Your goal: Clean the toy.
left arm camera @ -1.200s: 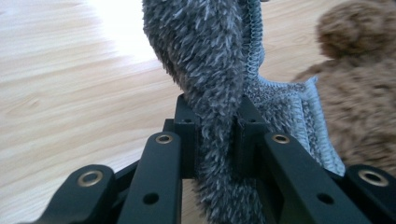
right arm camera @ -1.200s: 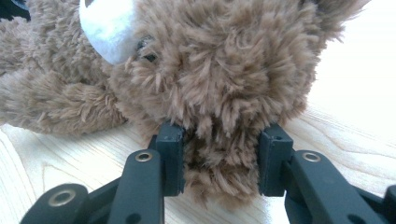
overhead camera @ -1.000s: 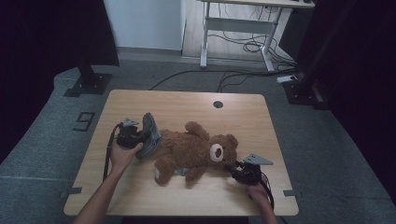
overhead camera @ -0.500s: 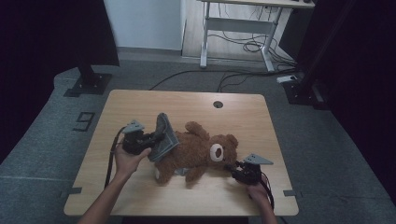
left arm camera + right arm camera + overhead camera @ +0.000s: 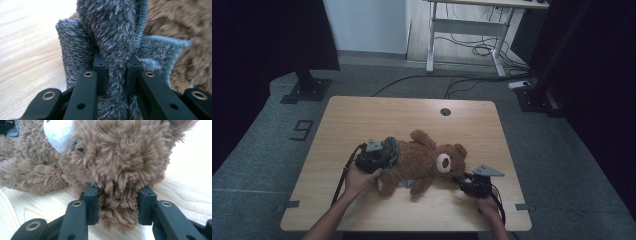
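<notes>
A brown teddy bear (image 5: 422, 160) lies on its back on the wooden table (image 5: 362, 115), head toward the right. My left gripper (image 5: 384, 155) is at the bear's lower body, shut on a fold of grey fleece cloth (image 5: 391, 148). In the left gripper view the grey fleece cloth (image 5: 112, 30) bunches up between the jaws of my left gripper (image 5: 115, 62), with the bear's brown fur (image 5: 190, 30) just beyond. My right gripper (image 5: 460, 180) is at the bear's head. The right gripper view has my right gripper (image 5: 117, 195) pinching a furry lump at the edge of the teddy bear's head (image 5: 112, 152).
A round cable hole (image 5: 445, 111) sits near the table's far edge. Beyond the table are a white desk frame (image 5: 467, 30) with loose cables, and black stand bases on the floor at left (image 5: 307, 87) and right (image 5: 537, 97).
My left gripper has carried the grey cloth to the right and slightly down, from beside the bear onto its lower body. The right gripper and the bear's head have stayed put.
</notes>
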Demonstrator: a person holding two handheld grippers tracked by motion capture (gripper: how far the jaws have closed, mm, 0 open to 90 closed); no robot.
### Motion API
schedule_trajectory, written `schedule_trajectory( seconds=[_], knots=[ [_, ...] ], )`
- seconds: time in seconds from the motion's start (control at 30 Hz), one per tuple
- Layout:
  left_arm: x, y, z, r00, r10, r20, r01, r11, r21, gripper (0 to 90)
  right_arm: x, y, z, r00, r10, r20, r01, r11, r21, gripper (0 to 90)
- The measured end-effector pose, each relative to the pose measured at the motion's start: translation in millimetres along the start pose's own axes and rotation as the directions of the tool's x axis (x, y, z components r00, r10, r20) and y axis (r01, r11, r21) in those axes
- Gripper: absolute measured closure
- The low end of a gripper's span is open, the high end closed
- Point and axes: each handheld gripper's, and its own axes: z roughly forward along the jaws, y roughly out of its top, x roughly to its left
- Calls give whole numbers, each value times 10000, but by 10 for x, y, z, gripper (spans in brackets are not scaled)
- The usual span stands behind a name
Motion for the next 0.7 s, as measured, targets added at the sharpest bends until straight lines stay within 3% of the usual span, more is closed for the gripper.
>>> schedule_trajectory(
  seconds=[0.17,0.23,0.27,0.4,0.57,0.7],
  knots=[
    [163,-87,105,9987,-306,-397,336,9965,764,755,-4,0,0,10000,44,-10,-44,10000,0,607],
    [247,-122,119,9964,-823,-216,836,9939,715,755,-7,0,0,10000,64,-17,-64,10000,13,607],
    [268,-126,110,9945,-1044,-31,1044,9927,600,755,-8,-1,-1,10000,66,-24,-66,10000,22,607],
    [210,-58,-19,9931,-1103,388,1104,9939,-3,757,-14,0,-1,10000,76,-36,-76,10000,35,608],
    [14,121,-279,9913,-730,1092,861,9891,-1197,757,-14,0,-1,10000,80,-25,-80,10000,45,608],
    [-183,265,-398,9839,-296,1763,617,9817,-1799,757,-14,0,-1,10000,82,-19,-82,10000,46,608]
  ],
)
